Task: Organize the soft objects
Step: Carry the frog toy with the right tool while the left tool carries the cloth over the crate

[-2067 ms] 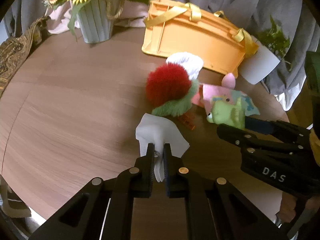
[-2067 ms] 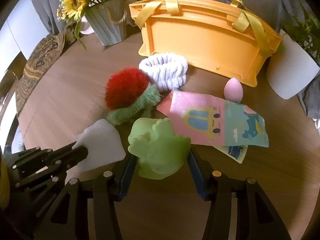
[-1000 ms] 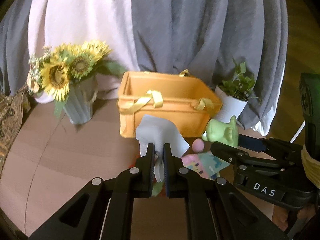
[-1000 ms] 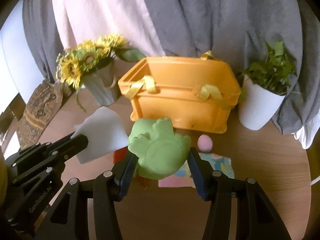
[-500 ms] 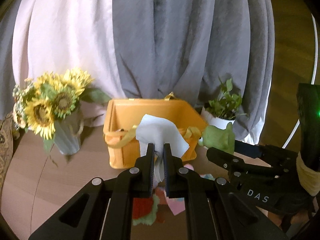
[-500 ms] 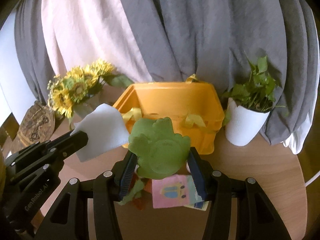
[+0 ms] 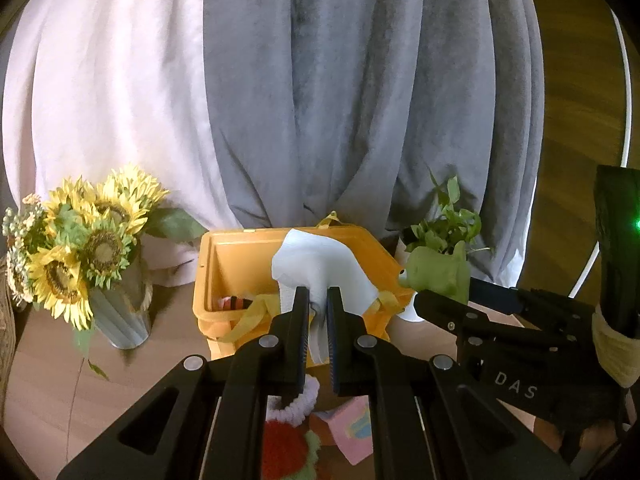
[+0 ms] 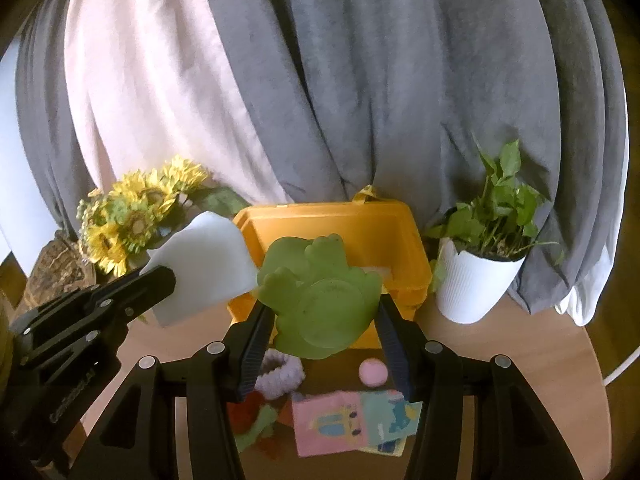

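Grey and pink curtains hang behind the round wooden table [image 8: 540,364]; above the yellow basket [image 7: 224,276], my left gripper [image 7: 318,300] pinches a white sponge [image 7: 320,268] fanning upward, my right gripper [image 8: 320,316] clamps the green frog toy [image 8: 320,300], head up

White sponge [image 7: 320,270], green frog [image 8: 320,300], both aloft.

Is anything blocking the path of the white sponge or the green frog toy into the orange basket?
Nothing visible does. The white sponge and green frog toy are held above the table, before the orange basket, whose top is open; its yellow handles hang outside.
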Motion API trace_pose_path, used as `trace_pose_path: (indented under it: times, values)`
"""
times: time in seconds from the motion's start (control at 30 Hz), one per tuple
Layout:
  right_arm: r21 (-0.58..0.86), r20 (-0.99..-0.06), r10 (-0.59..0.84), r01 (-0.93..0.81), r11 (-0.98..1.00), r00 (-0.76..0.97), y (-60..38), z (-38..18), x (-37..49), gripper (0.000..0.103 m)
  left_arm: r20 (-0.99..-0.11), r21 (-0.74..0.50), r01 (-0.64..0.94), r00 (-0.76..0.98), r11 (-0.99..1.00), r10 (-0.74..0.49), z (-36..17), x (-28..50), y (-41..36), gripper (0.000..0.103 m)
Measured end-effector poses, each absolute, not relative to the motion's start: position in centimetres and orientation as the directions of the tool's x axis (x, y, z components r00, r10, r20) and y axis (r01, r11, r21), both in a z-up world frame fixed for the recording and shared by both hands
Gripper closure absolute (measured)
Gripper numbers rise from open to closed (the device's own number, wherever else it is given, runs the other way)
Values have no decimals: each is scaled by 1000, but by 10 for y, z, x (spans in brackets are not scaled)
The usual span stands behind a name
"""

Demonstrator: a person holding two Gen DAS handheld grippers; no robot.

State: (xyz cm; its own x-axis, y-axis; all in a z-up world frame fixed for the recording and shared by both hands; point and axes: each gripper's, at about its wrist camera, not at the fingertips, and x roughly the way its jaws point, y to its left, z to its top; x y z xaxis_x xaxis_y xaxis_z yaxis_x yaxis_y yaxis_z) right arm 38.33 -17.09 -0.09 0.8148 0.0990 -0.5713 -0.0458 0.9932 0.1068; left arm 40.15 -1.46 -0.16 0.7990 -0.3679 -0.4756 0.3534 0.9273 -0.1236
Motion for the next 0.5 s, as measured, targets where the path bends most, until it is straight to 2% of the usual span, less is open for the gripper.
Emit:
trace_pose_path:
  times: [0.5]
  values:
    - [109, -567, 95, -40, 993, 818, -180, -3, 438, 49, -467, -110, 340, 812, 934, -350, -1, 452, -17, 93]
